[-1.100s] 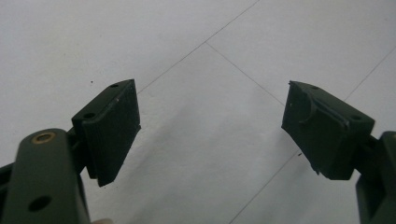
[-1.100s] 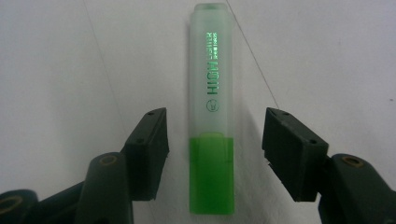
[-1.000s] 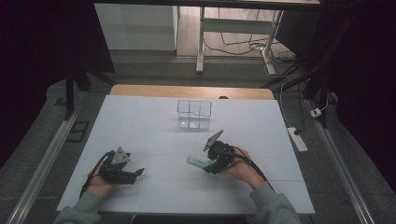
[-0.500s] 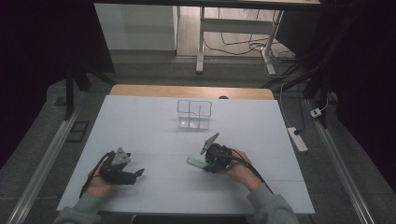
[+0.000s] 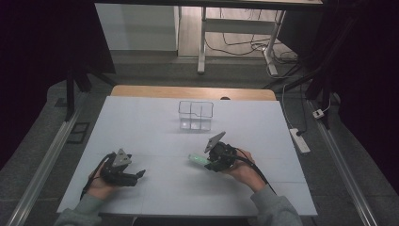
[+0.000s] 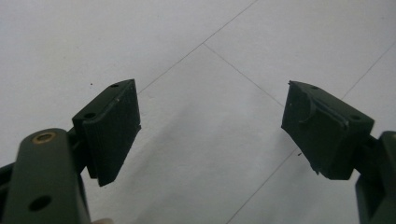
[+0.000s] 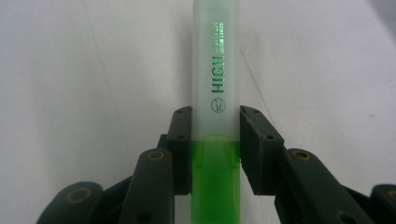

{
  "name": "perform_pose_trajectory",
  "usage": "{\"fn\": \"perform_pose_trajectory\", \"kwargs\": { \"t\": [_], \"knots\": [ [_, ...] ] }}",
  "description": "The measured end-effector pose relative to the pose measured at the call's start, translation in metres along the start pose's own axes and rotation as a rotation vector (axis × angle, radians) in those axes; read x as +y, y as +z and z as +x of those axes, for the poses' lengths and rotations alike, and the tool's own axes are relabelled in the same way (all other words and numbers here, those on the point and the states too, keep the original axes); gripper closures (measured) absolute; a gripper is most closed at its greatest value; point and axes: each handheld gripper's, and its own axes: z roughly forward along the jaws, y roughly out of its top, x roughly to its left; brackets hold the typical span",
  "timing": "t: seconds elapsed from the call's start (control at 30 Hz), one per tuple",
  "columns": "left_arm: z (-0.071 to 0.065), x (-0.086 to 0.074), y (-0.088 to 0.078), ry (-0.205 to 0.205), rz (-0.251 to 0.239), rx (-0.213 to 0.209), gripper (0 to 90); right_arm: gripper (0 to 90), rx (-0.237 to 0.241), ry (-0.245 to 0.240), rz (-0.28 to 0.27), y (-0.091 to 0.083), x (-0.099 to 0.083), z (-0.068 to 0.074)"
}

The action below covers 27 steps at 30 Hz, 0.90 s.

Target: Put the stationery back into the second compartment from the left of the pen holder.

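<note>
Green and frosted plastic sits between your right tool's [image 7: 215, 140] jaws: a highlighter [image 7: 215, 93], gripped across the barrel where the clear cap meets the green body. The jaws have just been closing, and in the right gripper view their pads now press on both sides of the pen, so the pinch looks made. In the high view the highlighter [image 5: 197, 159] pokes out of the right tool [image 5: 211, 162] toward your left, low over the white counter [image 5: 155, 132] in front of you; whether it rests on the surface or has cleared it, you cannot tell from these pictures.

Your left tool [image 5: 136, 175] lies on the counter at your left hand [image 5: 101, 181], well apart from the pen. In the left gripper view its jaws stand spread wide with nothing but bare counter between them [image 6: 210, 135].

A clear plastic organiser [image 5: 195, 115] with divided compartments stands farther back, near the middle of the counter, and it looks empty.

As a judgement, you are early in the job: the grasp is done, and everything after it is left. If the pen is meant for the organiser, you have yet to lift it, carry it forward across the counter, line it up over one compartment and let go.
</note>
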Motion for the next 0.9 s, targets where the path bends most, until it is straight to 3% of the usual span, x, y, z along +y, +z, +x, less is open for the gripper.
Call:
{"fn": "perform_pose_trajectory", "kwargs": {
  "t": [0.5,0.9],
  "knots": [
    [-0.003,0.002,0.0,0.006,-0.006,-0.009,19.2,66.6,0.002,0.003,-0.145,-0.036,0.005,0.003],
    [-0.008,0.009,-0.006,0.012,-0.029,-0.025,19.1,66.6,0.027,-0.027,-0.152,-0.032,0.011,0.011]
  ]
}}
